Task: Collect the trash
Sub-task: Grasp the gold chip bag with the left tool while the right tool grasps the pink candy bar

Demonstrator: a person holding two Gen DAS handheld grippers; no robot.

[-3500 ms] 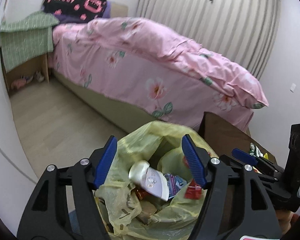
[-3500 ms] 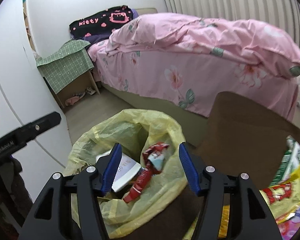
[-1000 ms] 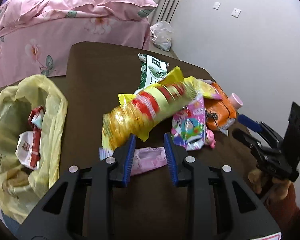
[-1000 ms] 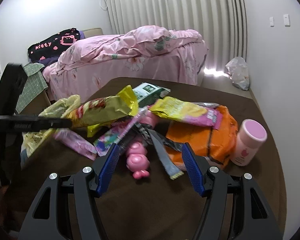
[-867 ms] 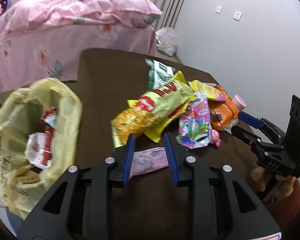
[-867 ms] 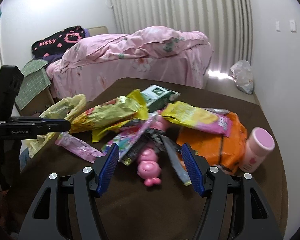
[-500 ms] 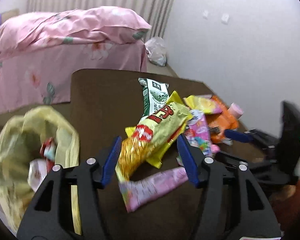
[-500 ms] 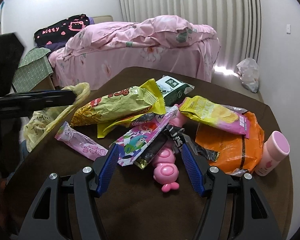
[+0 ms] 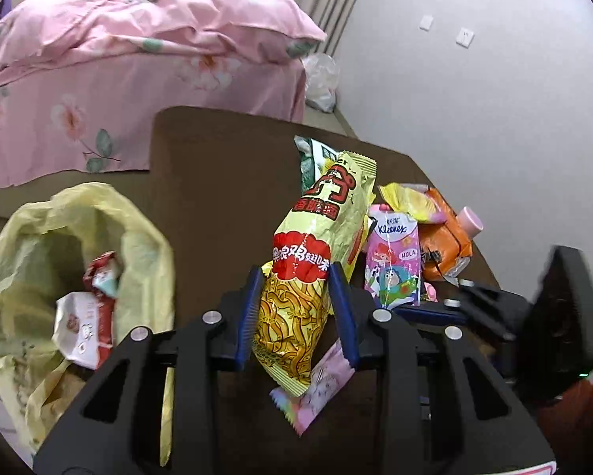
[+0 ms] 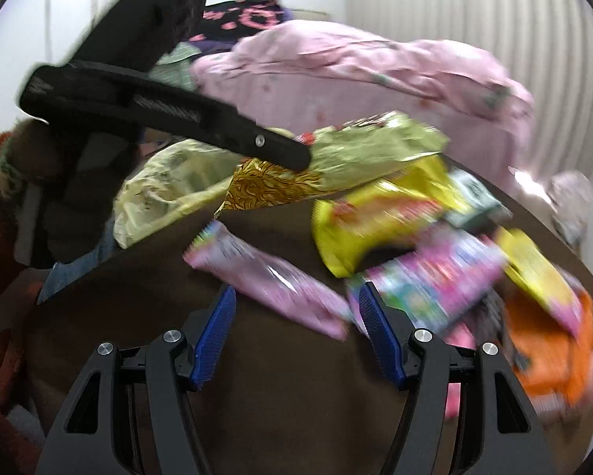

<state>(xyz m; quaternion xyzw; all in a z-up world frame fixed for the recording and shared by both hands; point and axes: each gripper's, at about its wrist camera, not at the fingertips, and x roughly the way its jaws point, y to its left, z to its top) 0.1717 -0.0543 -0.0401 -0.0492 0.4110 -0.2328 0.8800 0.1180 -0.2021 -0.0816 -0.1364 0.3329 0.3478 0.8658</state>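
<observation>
My left gripper [image 9: 296,304] is shut on a long yellow-and-red snack packet [image 9: 308,265], which it holds up off the brown table [image 9: 217,166]. The packet also shows in the right wrist view [image 10: 336,158], lifted clear. The yellow trash bag [image 9: 59,237] gapes open at the table's left edge with wrappers inside. My right gripper [image 10: 296,316] is open and empty, low over the table, its fingers either side of a pink wrapper [image 10: 268,277]. That pink wrapper also lies under my left gripper [image 9: 320,388].
A heap of wrappers lies right of centre: a pink Kleenex pack [image 9: 395,257], an orange bag [image 9: 443,229], a yellow packet [image 10: 375,213], a green packet [image 9: 308,162] and a pink-capped bottle [image 9: 470,221]. A pink-covered bed [image 9: 118,59] stands behind the table.
My left gripper has shut on the yellow-and-red packet and raised it from the heap. My right gripper has swung left and dropped towards the pink wrapper; its view is blurred.
</observation>
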